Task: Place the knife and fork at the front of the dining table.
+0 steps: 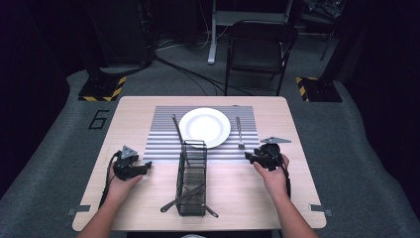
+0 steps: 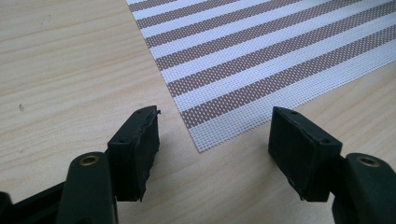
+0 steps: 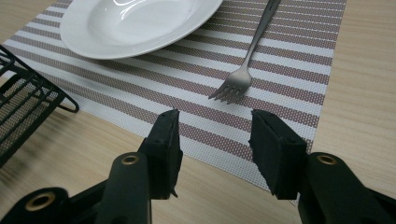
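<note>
Hovering low over the pale wooden surface (image 1: 247, 183), both hands are spread either side of a black wire caddy (image 1: 192, 178). The left tool (image 2: 212, 135) sits with its jaws wide apart and nothing between them, aimed at the near corner of the striped placemat (image 2: 261, 56). Over on the other side, the right tool (image 3: 215, 140) is also parted and empty, its jaws just short of the placemat's edge, and a fork (image 3: 245, 65) lies right ahead with its tines toward the tool. That fork rests on the placemat just beside a white plate (image 3: 135, 23), which sits in the middle of the mat. Cutlery lies across the caddy's near end, handles poking out on both sides, and another utensil (image 1: 177, 130) leans out of its far end, beside the plate.
</note>
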`<state>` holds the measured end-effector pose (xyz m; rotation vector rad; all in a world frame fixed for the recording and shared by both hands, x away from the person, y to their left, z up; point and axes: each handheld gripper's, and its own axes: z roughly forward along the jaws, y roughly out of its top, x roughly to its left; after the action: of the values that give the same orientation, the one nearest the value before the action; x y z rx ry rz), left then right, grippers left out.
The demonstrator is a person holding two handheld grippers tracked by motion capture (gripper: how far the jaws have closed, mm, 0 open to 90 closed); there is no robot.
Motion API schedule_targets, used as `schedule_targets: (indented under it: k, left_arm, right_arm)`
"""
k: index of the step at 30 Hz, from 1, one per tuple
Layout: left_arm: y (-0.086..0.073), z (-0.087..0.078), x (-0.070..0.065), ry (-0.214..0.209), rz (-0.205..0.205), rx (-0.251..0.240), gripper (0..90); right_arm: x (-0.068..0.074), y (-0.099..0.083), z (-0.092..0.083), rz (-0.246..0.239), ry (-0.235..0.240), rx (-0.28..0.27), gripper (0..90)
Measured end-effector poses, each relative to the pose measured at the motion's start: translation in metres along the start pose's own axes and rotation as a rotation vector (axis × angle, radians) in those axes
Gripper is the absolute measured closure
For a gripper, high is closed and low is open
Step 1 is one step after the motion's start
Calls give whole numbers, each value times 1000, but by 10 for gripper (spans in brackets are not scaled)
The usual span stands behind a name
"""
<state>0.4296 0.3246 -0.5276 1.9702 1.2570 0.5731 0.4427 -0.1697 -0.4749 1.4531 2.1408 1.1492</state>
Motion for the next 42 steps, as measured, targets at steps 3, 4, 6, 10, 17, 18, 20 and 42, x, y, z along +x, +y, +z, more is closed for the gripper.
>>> schedule_targets:
  k: [3,4,6,10,17,18,20,42]
  left_arm:
    - [0,-2,1,6,-15,1,387]
    - [-1,-2,1,5,-24,-1,406]
    - [0,-4,2,2,-54,1,434]
    - [2,-10,2,-8,-92,-5,461]
    - [9,-24,2,-27,-115,-56,459]
    - [10,-25,2,-31,-121,-59,459]
    - [14,-29,1,-48,-128,-65,458]
    - [82,-71,-36,-164,-3,-68,526]
  right_arm:
    - [1,-5,2,-27,1,-6,524]
    - [1,-5,3,-36,-2,-8,524]
    - [0,-7,7,-44,-19,-7,524]
    - [0,-12,12,-60,-48,10,527]
    - [0,-16,15,-57,-35,14,522]
    - [0,-16,14,-56,-36,12,520]
    - [1,-15,13,-61,-38,2,513]
    - [1,-14,11,-65,-36,4,510]
